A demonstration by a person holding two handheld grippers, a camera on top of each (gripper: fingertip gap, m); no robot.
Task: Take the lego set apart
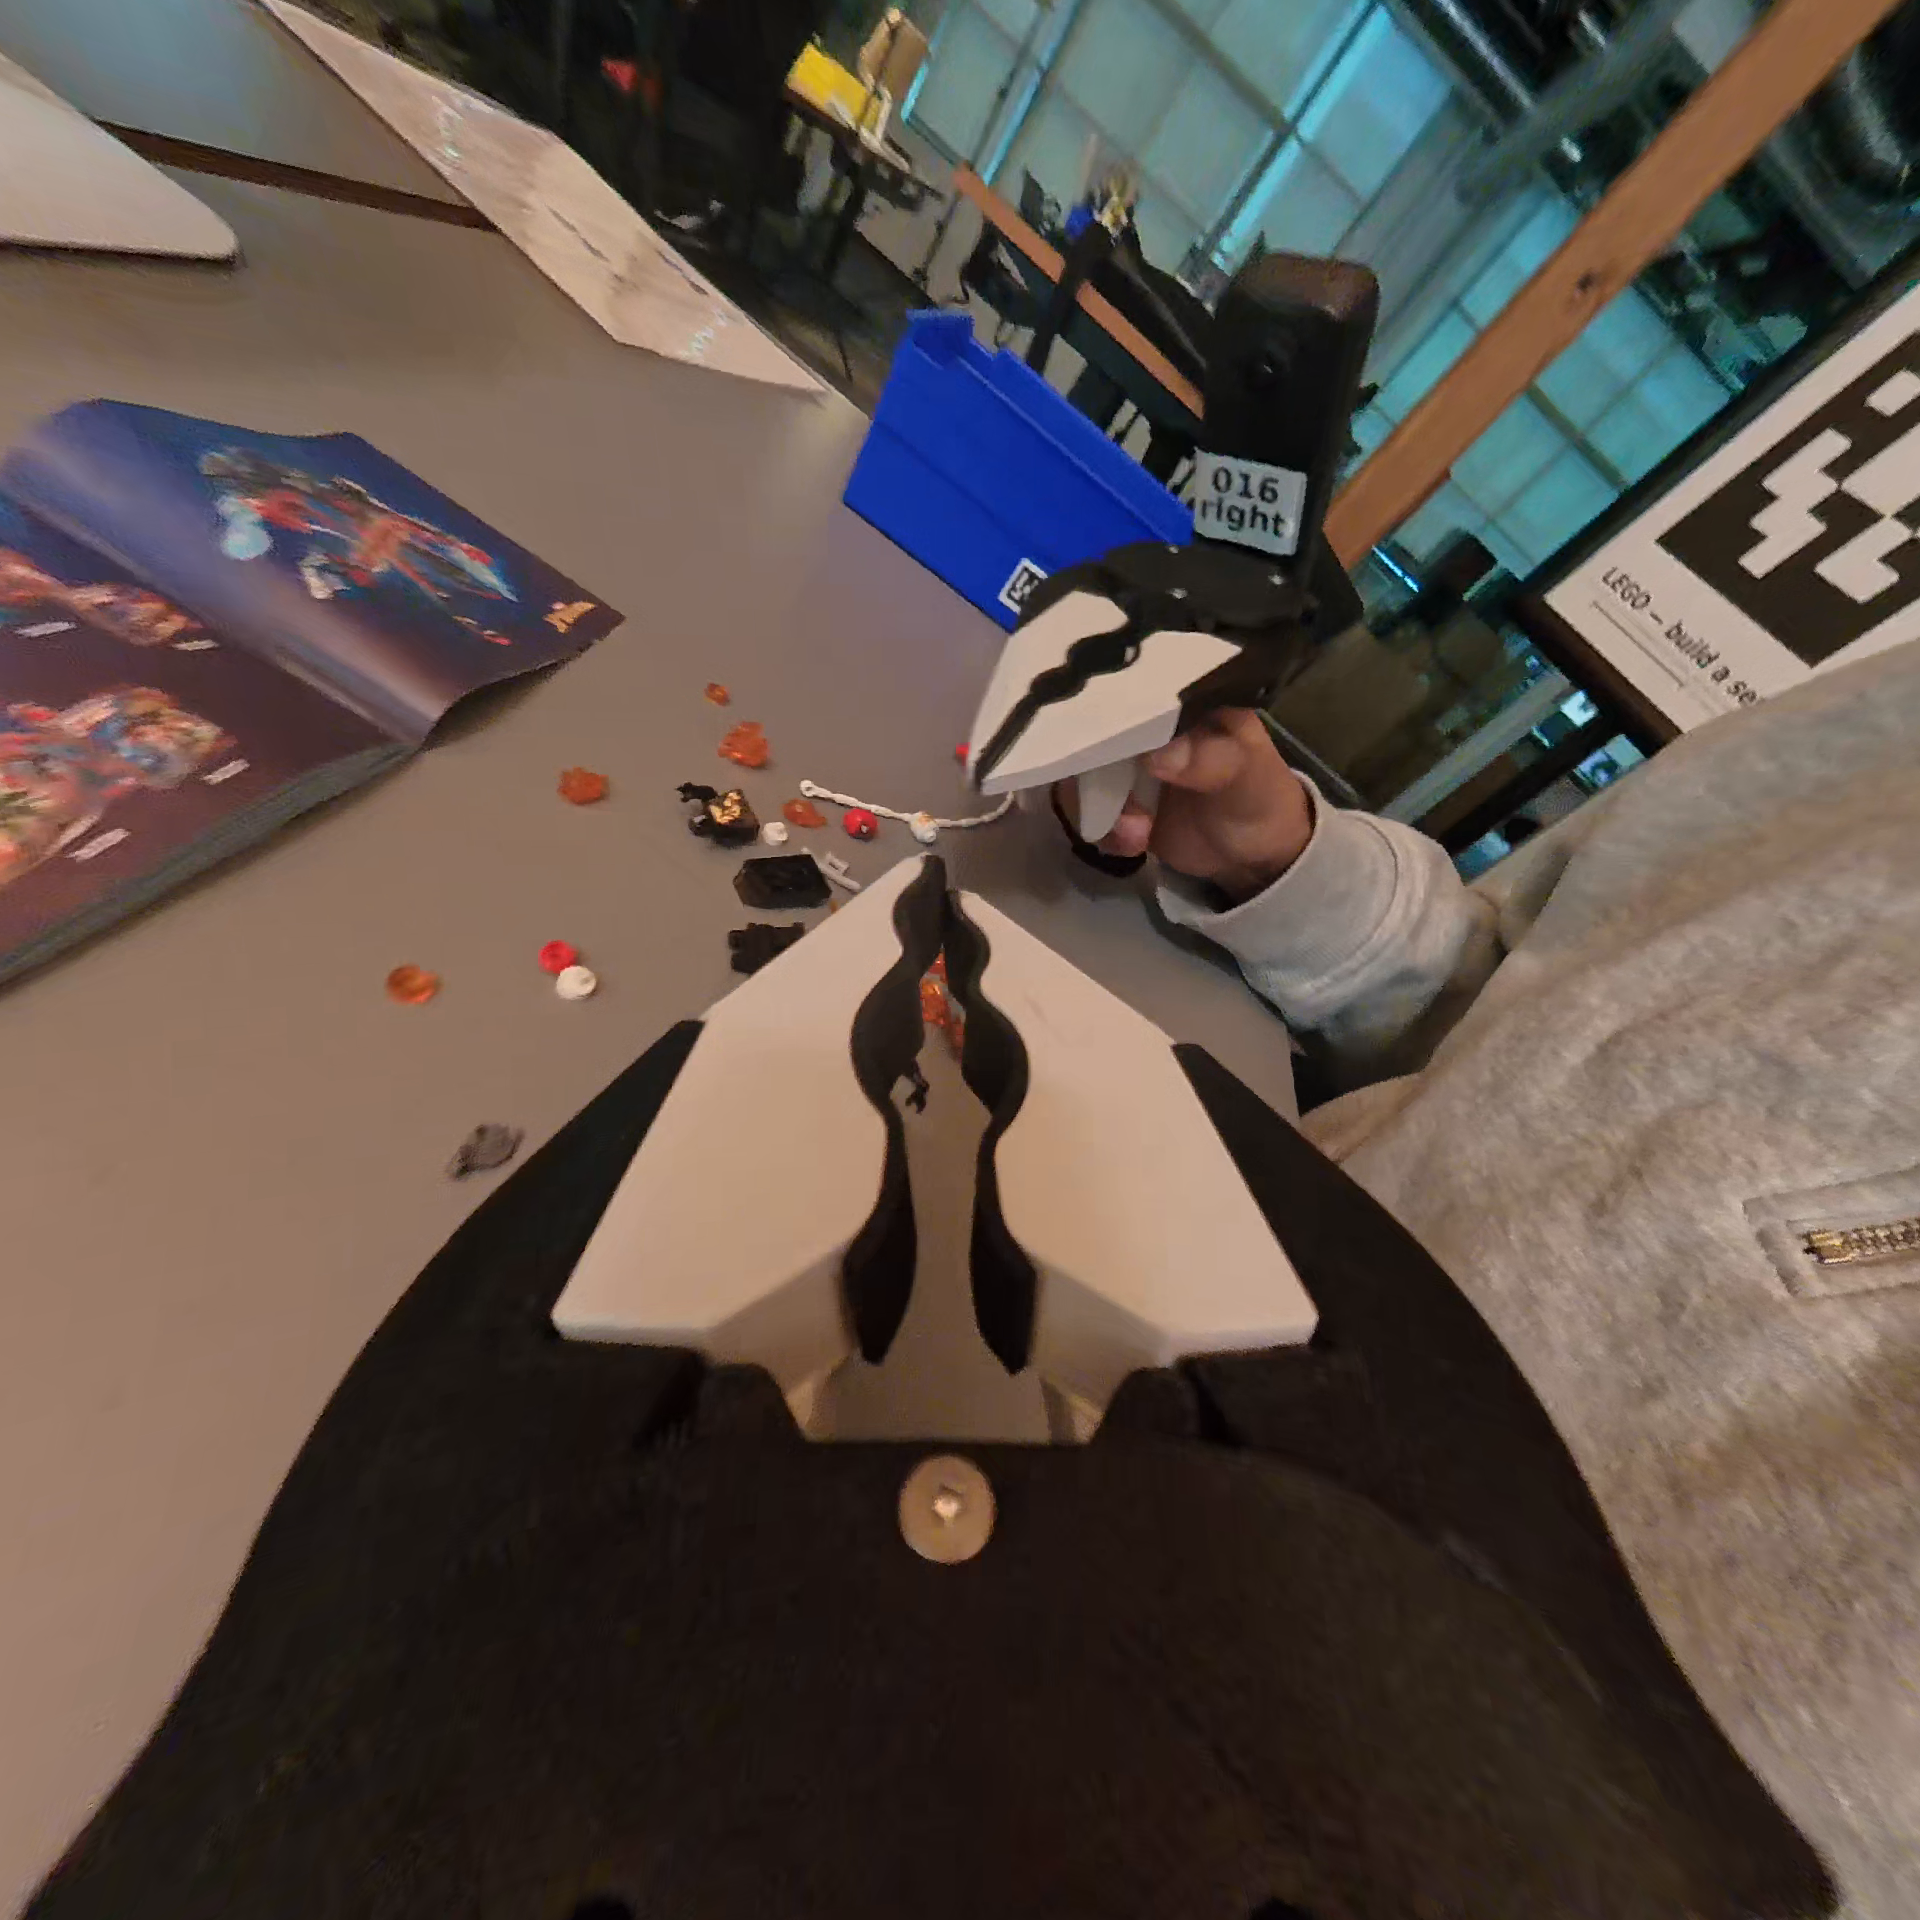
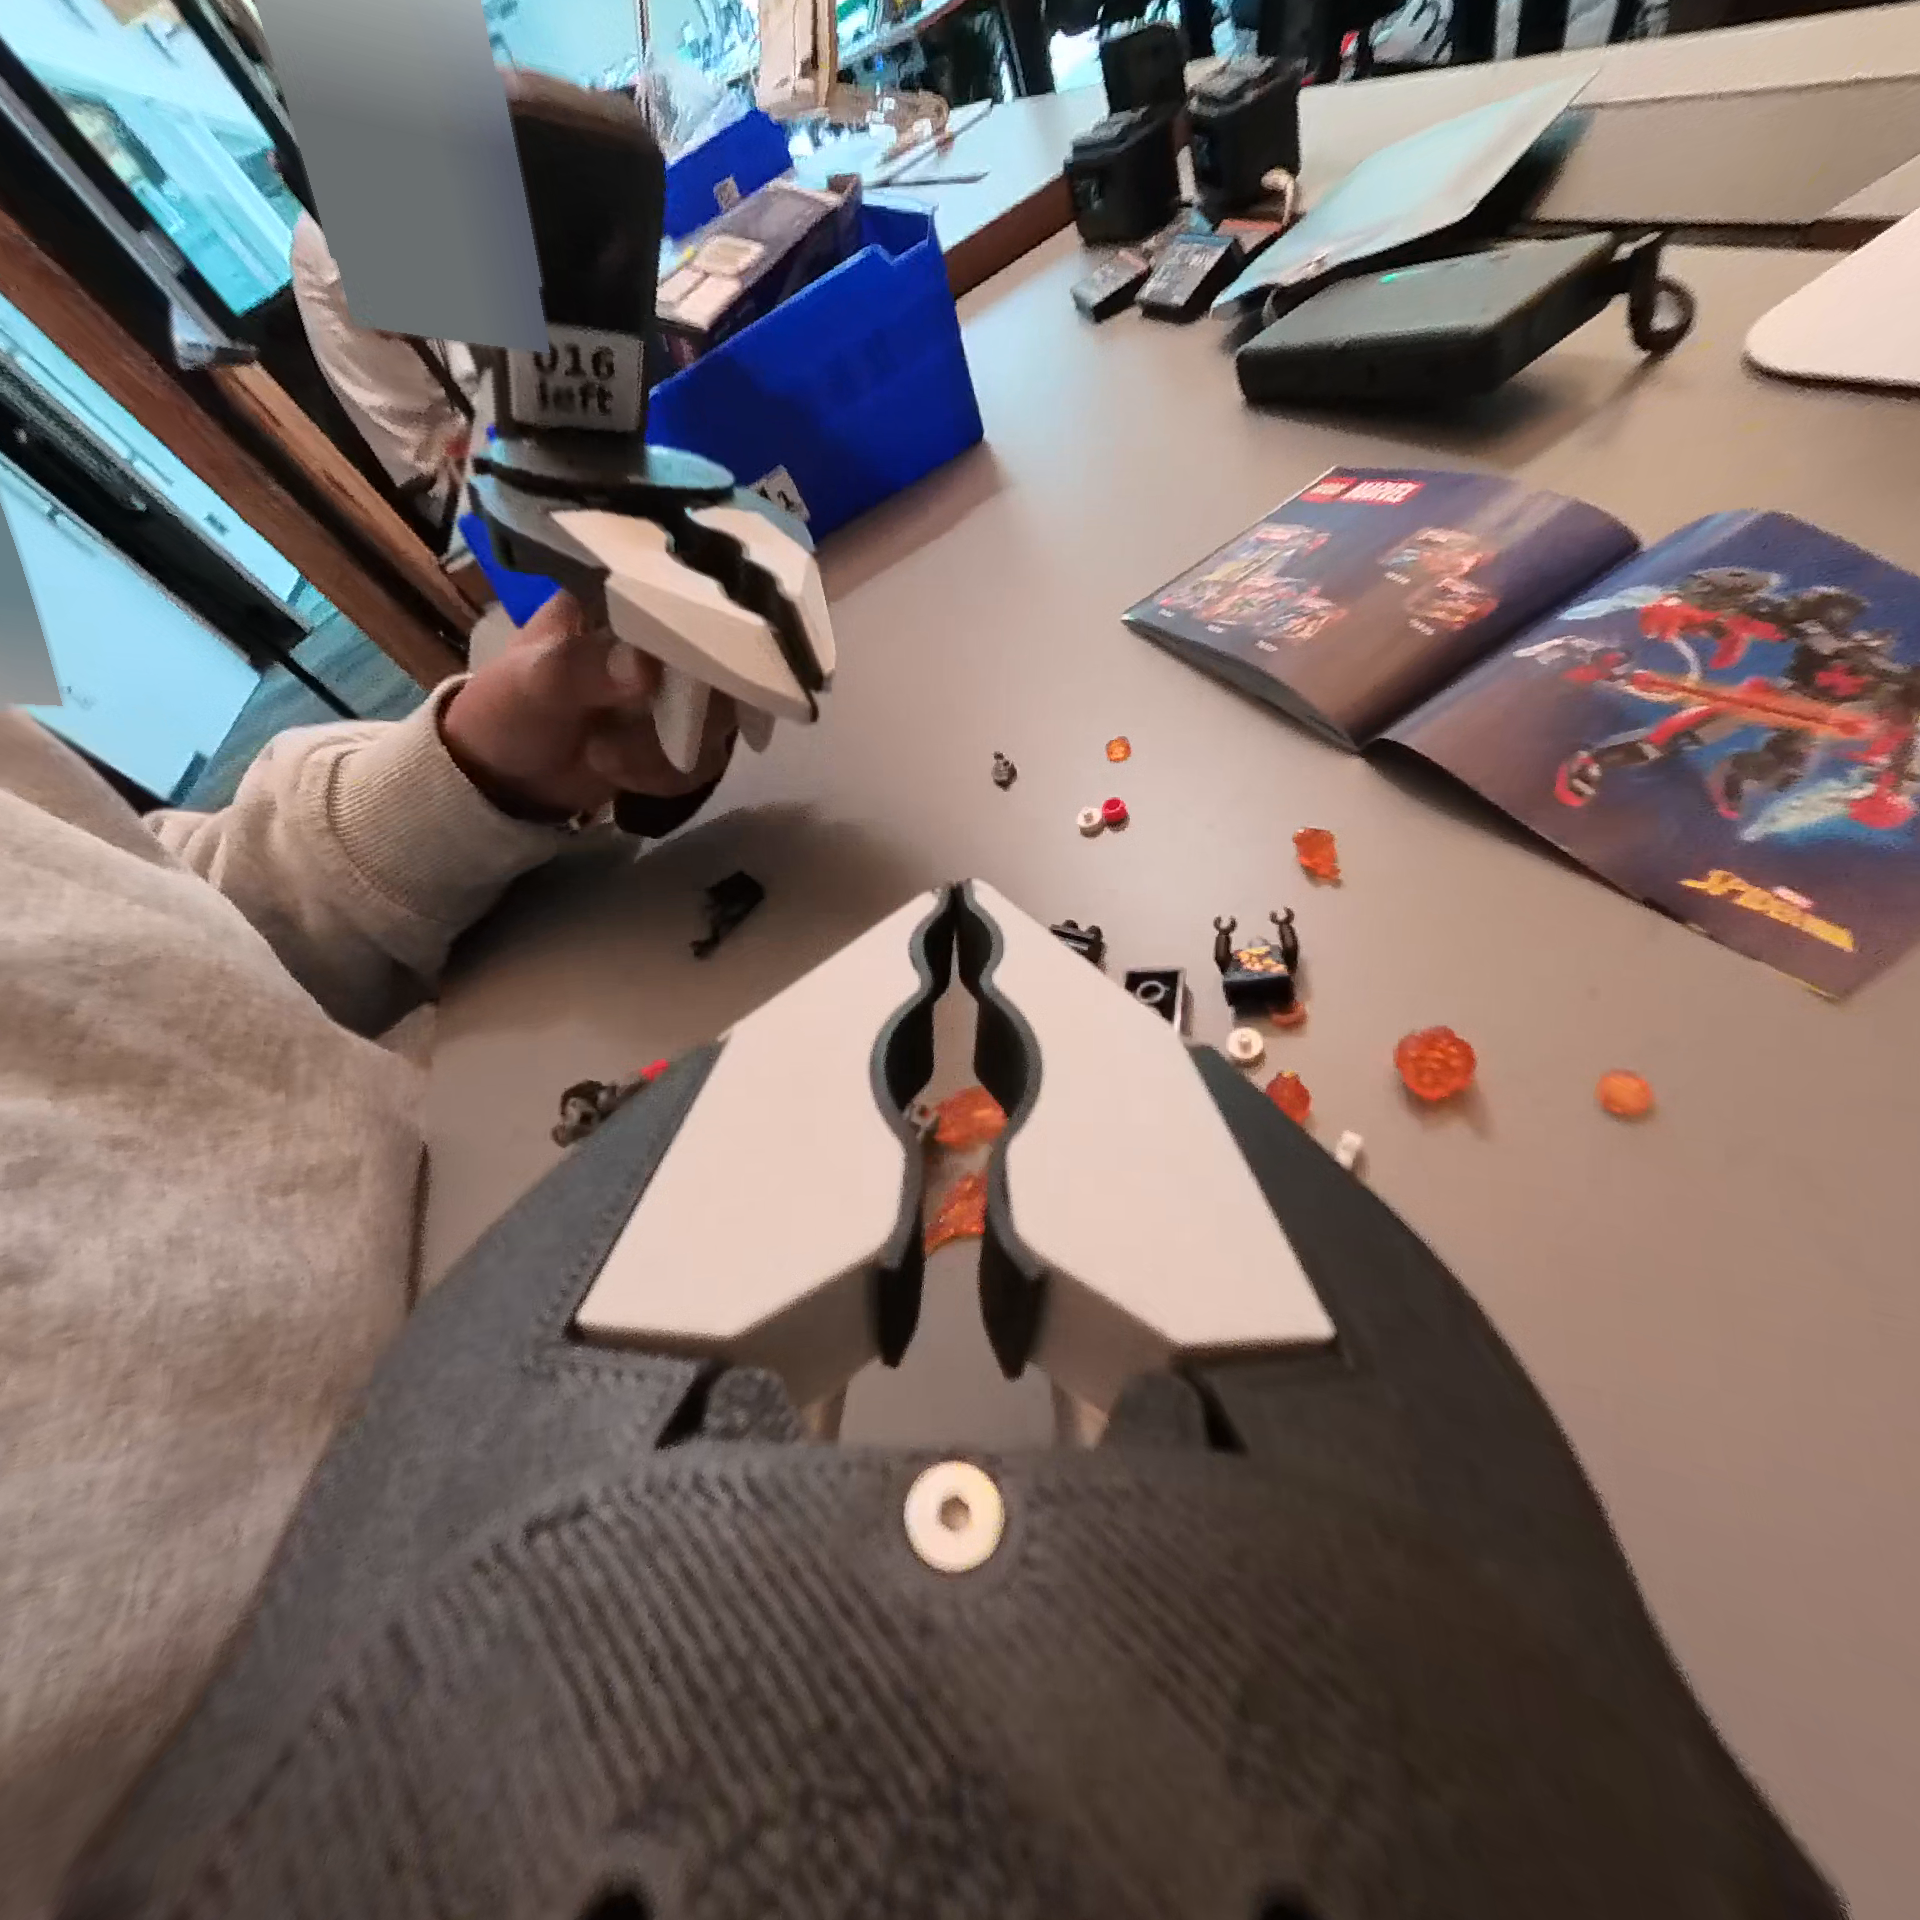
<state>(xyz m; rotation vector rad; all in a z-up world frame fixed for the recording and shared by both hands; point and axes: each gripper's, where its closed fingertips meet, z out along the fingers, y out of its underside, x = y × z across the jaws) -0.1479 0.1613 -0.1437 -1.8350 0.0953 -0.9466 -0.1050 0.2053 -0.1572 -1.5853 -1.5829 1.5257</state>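
Loose lego pieces lie scattered on the grey table: orange translucent pieces, red and white round studs, small black parts, a minifigure torso and a white string piece. My left gripper is shut with nothing between its tips, held above the black parts. It also shows in the right wrist view, raised off the table. My right gripper is shut and looks empty, above the pieces. It also shows in the left wrist view.
An open instruction booklet lies beyond the pieces. A blue bin stands at the table's far edge. Black devices and a white stand base sit farther back. A person's grey sleeve is beside the grippers. One gripper's finger ends stand about 7 cm off the other's. The right tips stand about 8 cm off the minifigure torso.
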